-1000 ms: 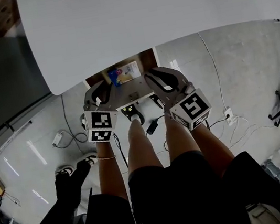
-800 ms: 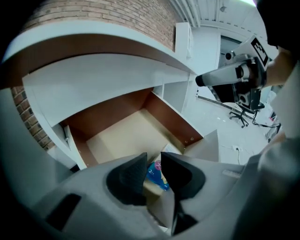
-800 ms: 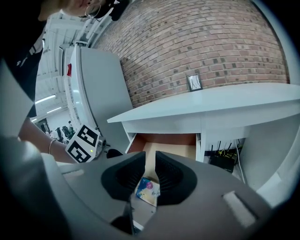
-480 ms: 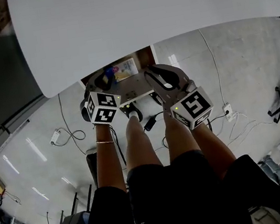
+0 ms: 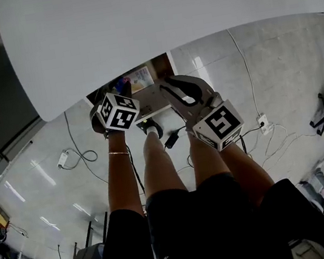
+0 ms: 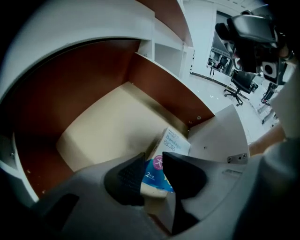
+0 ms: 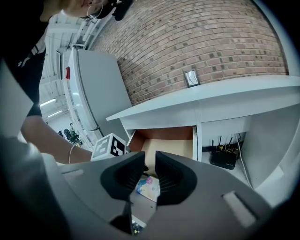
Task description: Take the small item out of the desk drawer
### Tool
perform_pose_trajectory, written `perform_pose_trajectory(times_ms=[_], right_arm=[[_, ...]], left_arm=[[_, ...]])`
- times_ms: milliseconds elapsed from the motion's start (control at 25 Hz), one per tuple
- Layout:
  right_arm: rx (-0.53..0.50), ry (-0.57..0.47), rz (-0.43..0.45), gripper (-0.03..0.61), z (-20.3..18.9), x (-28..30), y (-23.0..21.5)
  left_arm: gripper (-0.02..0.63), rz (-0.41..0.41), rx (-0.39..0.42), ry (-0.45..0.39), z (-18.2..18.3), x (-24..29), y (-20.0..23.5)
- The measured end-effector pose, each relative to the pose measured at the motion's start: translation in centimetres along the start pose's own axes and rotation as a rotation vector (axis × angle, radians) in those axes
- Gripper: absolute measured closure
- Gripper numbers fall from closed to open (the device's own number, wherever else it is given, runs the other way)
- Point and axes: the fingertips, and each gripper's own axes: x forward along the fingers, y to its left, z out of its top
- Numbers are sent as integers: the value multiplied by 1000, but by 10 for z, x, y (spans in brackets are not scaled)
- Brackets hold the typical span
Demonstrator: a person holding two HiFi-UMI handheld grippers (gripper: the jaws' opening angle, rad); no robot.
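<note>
The desk drawer (image 5: 156, 101) stands pulled out under the white desk top (image 5: 161, 15). A small blue and white box (image 6: 174, 143) lies on its cream floor (image 6: 103, 126), at the near end. My left gripper (image 6: 153, 159) reaches into the drawer; its jaws are opening, and the box shows in the gap between them with no clear press on it. In the head view the left gripper (image 5: 118, 93) is over the box (image 5: 139, 79). My right gripper (image 7: 150, 159) hangs in front of the drawer (image 7: 164, 145), its jaws opening with nothing between them; the box (image 7: 149, 186) lies beyond.
The person's bare legs (image 5: 162, 169) stand right below the drawer front. A black router (image 7: 223, 158) sits under the desk to the right. Cables and a plug block (image 5: 69, 160) lie on the floor at left, a socket strip (image 5: 262, 120) at right.
The left gripper has moved forward and in over the drawer, onto the box. The right gripper has stayed in front of the drawer, shifting only slightly.
</note>
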Motion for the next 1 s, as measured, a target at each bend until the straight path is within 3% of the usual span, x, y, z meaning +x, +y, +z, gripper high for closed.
perform_pose_trajectory(times_ms=[400, 1000], right_arm=[[16, 22, -7, 503, -10, -2, -6], [-2, 59, 1, 502, -24, 2, -2]], left_arm=[[486, -38, 60, 100, -13, 24, -3], [485, -36, 62, 75, -13, 25, -13]])
